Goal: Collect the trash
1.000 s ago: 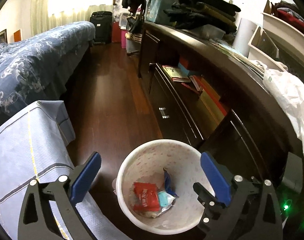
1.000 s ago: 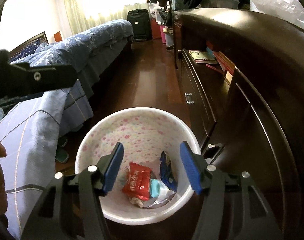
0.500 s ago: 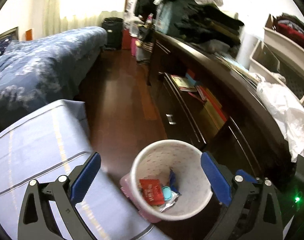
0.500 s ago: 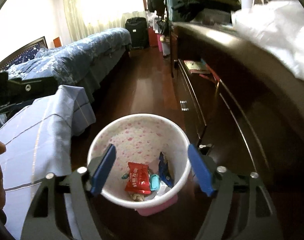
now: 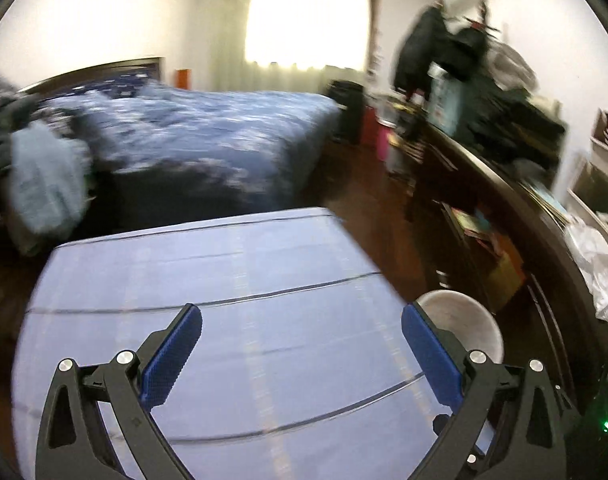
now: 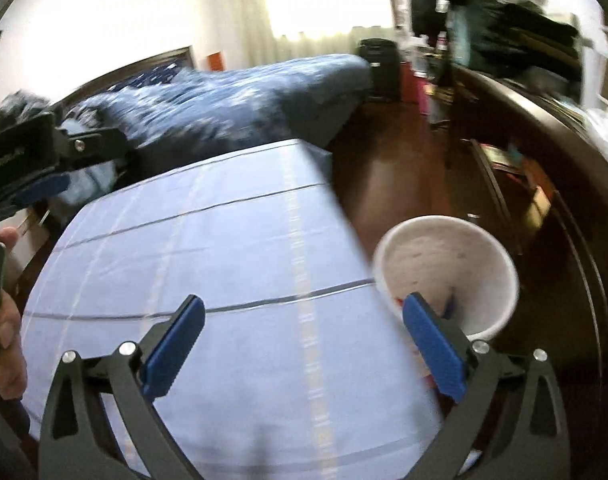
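Observation:
A white flower-print trash bin (image 6: 448, 268) stands on the dark wood floor at the right of a table under a light blue cloth (image 6: 232, 264). Red and blue wrappers peek out low in the bin beside my right finger. My right gripper (image 6: 302, 346) hangs over the cloth, left of the bin, its jaws opening wide with nothing between them. My left gripper (image 5: 300, 354) also stands open and empty above the blue cloth (image 5: 232, 304); the bin (image 5: 460, 324) shows behind its right finger. No loose trash shows on the cloth. Both views are blurred.
A bed with a blue patterned cover (image 5: 208, 132) lies beyond the table. A long dark cabinet (image 5: 516, 232) with books and piled clothes runs along the right, with a white plastic bag (image 5: 600, 268) on top. The left gripper's body (image 6: 28, 164) and a hand (image 6: 6, 340) show at the left edge.
Both grippers have swung up and left, away from above the bin to over the blue-clothed table. The right gripper's jaws have widened. The bin now sits at the right of both views.

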A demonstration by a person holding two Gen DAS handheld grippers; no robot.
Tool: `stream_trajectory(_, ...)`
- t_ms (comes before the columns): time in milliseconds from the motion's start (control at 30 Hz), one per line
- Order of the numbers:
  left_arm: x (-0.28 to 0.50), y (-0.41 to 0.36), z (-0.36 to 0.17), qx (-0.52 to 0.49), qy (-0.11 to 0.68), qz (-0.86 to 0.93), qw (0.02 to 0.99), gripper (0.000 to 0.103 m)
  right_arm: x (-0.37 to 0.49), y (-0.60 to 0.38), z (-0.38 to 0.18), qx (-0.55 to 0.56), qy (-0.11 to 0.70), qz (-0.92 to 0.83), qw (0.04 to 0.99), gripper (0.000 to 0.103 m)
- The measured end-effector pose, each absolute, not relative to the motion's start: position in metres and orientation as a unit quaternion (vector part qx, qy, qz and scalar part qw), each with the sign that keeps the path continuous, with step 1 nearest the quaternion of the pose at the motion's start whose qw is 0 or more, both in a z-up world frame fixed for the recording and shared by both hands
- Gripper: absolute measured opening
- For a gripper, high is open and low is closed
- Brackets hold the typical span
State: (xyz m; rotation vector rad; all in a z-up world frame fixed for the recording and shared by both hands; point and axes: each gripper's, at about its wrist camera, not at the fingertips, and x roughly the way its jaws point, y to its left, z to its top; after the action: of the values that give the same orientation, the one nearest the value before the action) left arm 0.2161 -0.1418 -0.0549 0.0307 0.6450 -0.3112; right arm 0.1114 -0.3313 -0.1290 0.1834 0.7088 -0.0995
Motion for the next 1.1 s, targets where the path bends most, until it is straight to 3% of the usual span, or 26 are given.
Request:
stream_trajectory(533,0.073,0.026,-0.011,-0.049,0.229,0.04,0.971,0.099,0.056,-0.184,-0.086,0.025,0.315,0.066,0.947,0.1)
stream_trajectory(1100,0.011,0.029,-0.005,-0.061,0.199,0.024,0.978,0.099,-0.005,-0.164,-0.055,0.023,0.262,0.067,0.962,0.1)
